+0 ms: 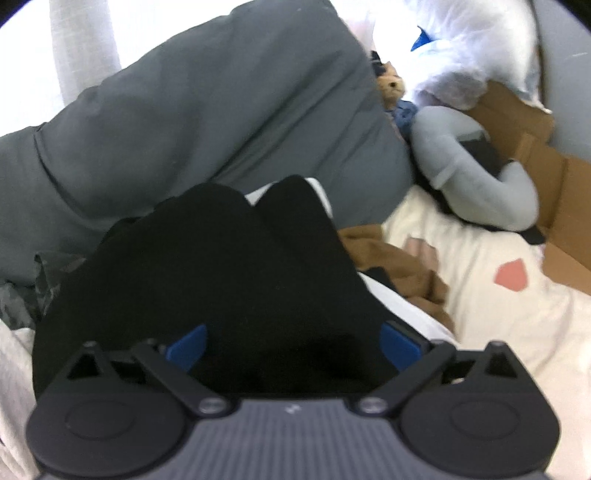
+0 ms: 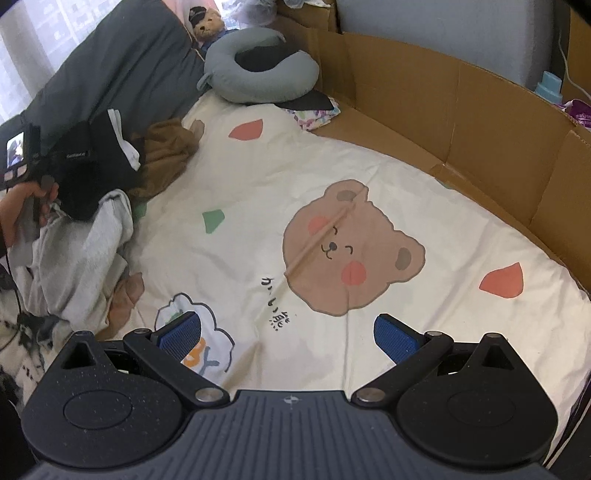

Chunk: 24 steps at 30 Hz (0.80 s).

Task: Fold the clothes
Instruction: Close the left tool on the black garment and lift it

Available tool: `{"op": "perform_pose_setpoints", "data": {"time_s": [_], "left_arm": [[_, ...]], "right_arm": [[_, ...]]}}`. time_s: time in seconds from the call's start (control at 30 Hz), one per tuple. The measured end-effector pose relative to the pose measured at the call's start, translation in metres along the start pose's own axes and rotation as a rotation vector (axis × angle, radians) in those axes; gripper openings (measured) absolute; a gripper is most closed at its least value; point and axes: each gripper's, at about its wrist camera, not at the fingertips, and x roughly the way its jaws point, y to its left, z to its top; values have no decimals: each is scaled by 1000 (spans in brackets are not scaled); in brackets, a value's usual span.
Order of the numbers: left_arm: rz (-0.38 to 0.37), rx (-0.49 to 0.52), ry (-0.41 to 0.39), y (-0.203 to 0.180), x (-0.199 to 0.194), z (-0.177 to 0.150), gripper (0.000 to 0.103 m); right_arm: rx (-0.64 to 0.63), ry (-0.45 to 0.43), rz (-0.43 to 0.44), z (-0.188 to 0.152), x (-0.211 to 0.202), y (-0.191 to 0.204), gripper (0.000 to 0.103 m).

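A black garment (image 1: 221, 266) fills the left wrist view and lies bunched between the wide-spread jaws of my left gripper (image 1: 291, 343); the blue pads (image 1: 184, 347) show at its sides and do not press on it. It rests on a pile with a brown garment (image 1: 399, 273) and a white one (image 1: 406, 306). In the right wrist view the same black garment (image 2: 92, 162) sits atop the pile at the left, above a light grey garment (image 2: 81, 251), with a hand (image 2: 18, 210) behind it. My right gripper (image 2: 288, 332) hangs open over the bear-print sheet (image 2: 258, 177), nothing between its fingers.
A dark grey duvet (image 1: 184, 110) is heaped along the far left. A grey neck pillow (image 2: 258, 74) and a teddy bear (image 2: 208, 24) lie at the head of the bed. Cardboard walls (image 2: 443, 110) line the right side, with a blue bottle (image 2: 550, 86) beyond.
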Motion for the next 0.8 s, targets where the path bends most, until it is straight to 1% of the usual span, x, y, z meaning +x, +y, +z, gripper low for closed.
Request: {"op": "perform_pose_setpoints", "data": {"time_s": [0.07, 0.1, 0.13, 0.17, 0.2, 0.23, 0.3, 0.33, 0.5, 0.67, 0.8], "left_arm": [[12, -10, -17, 5, 4, 0, 95], [18, -14, -24, 8, 7, 0, 83], [23, -12, -18, 10, 10, 0, 64], [41, -5, -6, 12, 13, 0, 54], [53, -9, -1, 16, 14, 0, 30], [62, -16, 4, 19, 14, 0, 13], [35, -67, 0, 29, 8, 2, 11], [22, -75, -1, 31, 4, 2, 10], [-37, -57, -18, 35, -17, -1, 7], [-119, -53, -28, 38, -52, -11, 6], [-167, -50, -26, 40, -70, -12, 6]], "right_arm": [[1, 2, -2, -3, 0, -2, 102], [10, 3, 1, -4, 1, -4, 102], [19, 6, 4, -5, 1, -6, 102], [31, 11, 9, -6, 2, -8, 102], [42, 14, 15, -7, 3, -9, 102], [50, 15, 25, -7, 4, -10, 102], [53, 11, 35, -8, 4, -9, 102], [51, 7, 38, -8, 4, -9, 102], [57, 3, 47, -8, 4, -10, 102], [62, 2, 62, -9, 3, -10, 102], [59, -4, 70, -8, -1, -7, 102]]}}
